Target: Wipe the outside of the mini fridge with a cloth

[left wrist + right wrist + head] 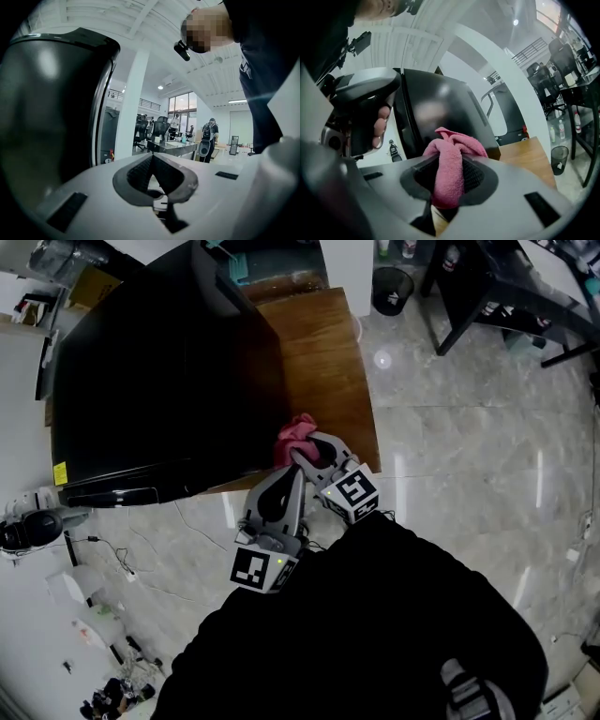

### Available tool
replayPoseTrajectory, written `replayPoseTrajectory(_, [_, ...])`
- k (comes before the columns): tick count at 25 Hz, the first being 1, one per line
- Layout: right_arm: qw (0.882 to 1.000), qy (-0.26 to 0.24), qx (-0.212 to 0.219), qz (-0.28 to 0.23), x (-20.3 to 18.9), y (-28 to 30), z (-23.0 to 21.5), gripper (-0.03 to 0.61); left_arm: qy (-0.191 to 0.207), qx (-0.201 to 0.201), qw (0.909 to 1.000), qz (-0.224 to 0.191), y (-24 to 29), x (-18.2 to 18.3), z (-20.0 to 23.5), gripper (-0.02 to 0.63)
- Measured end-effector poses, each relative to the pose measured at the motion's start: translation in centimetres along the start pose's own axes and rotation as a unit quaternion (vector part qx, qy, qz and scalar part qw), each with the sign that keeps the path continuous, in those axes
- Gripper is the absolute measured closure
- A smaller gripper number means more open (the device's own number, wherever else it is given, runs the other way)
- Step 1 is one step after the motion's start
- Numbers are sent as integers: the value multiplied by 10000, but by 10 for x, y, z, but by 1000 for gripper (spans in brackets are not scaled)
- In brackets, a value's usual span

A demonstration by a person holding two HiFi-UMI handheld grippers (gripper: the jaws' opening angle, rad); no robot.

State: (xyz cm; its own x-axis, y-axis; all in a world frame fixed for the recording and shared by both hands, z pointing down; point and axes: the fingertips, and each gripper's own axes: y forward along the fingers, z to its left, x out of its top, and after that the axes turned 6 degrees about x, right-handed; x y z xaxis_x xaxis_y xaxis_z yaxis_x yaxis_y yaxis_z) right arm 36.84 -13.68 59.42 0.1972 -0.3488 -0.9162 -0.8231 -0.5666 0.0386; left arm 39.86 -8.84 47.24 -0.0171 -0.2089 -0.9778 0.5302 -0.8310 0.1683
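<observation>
Right gripper [449, 177] first: its jaws are clamped on a bunched pink cloth [451, 164], and the fabric spills up and over the pads in a soft knot. Seen from the head camera, that cloth [297, 435] sits right at the near corner of the black mini fridge [159, 381], above the front edge of the wooden table [323, 352]. Whether it actually presses on the fridge wall can't be told from here.

Over to the left gripper [153, 165]: jaws pressed together, nothing between them. It is held just beside the right gripper [302, 456], and the left gripper [286, 479] is angled up toward the same corner. The right gripper view catches a hand [379, 125] wrapped around its handle.

The mini fridge fills the left of the tabletop, glossy and dark. Its rounded side [47, 117] looms large in the left gripper view, and its face [440, 103] throws back a pale reflection. Bare wood grain runs along the fridge's right side.

Below, the floor [469, 446] is pale polished stone with bright glare spots. A black waste bin [391, 289] stands past the far end of the table, and thin cables [112, 549] trail across the floor at lower left.

Beyond the fridge the room opens out into a white column [131, 108], a white beamed ceiling, office chairs [152, 127] at a desk, tall windows [183, 105] and a person with a backpack [207, 138] standing well back.
</observation>
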Motion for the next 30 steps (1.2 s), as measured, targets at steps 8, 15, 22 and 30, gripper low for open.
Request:
replayPoseTrajectory(8, [9998,-35,141,121,-1,41,-8,488,-8,244,9994,263,-3,-15,18,607])
replayPoseTrajectory(15, [9999,150,16,15,9,71,-49,491,-127,304,9991,260,22,-15,22,607])
replayPoseTrajectory(22, [9998,85,-126,88,23,112,-109,491,-195,358,9990,164,63,-11,26,607])
replayPoseTrajectory(30, [9993,-58,-316,194,36,145,-163,494,-115,476,9988,20,92,9,38,607])
